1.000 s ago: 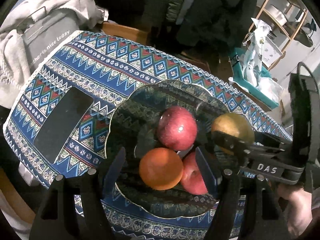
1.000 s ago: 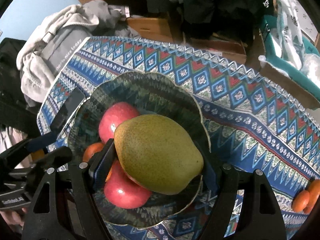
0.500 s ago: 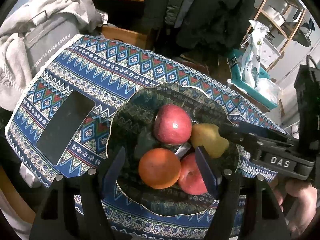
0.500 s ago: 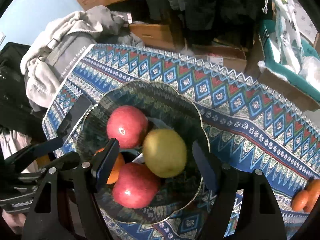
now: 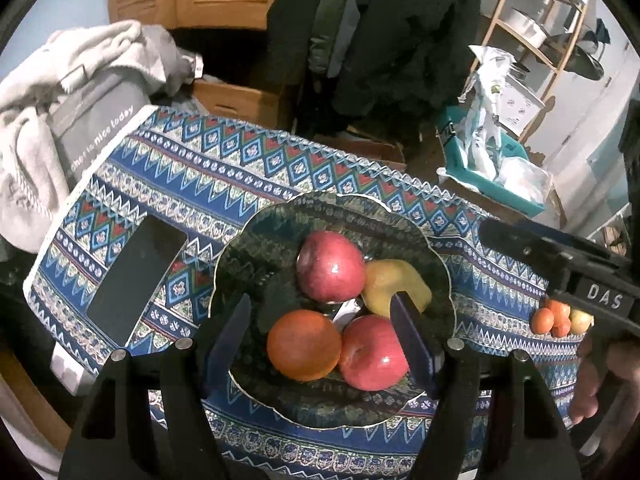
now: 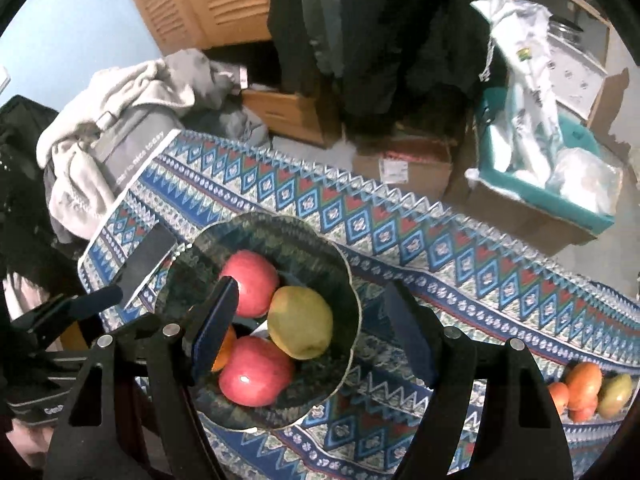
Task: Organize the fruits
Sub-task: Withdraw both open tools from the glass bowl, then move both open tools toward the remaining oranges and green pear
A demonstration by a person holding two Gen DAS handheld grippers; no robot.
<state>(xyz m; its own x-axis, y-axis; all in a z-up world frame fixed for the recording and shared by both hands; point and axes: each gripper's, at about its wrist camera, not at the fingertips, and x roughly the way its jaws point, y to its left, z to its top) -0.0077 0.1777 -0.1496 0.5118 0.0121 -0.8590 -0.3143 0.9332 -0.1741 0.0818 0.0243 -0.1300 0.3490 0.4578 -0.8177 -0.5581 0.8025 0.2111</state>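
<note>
A dark patterned bowl (image 5: 256,248) (image 6: 340,264) on the patterned tablecloth holds two red apples (image 5: 330,266) (image 5: 372,358), an orange (image 5: 304,344) and a yellow-green pear (image 5: 390,284) (image 6: 300,322). My left gripper (image 5: 320,328) is open and empty, just above the bowl's near side. My right gripper (image 6: 310,324) is open and empty, raised above the bowl with the pear below it; its body shows at the right of the left wrist view (image 5: 560,264). A small pile of loose fruit (image 6: 588,392) (image 5: 560,318) lies on the cloth to the right.
A black phone (image 5: 134,280) lies on the cloth left of the bowl. A grey bag with towels (image 5: 80,120) stands past the table's left end. Cardboard boxes (image 6: 400,160) and a teal bin (image 6: 552,188) sit on the floor behind.
My right gripper opened and let the pear go into the bowl, then lifted and drew back to the right. The left gripper stayed open by the bowl.
</note>
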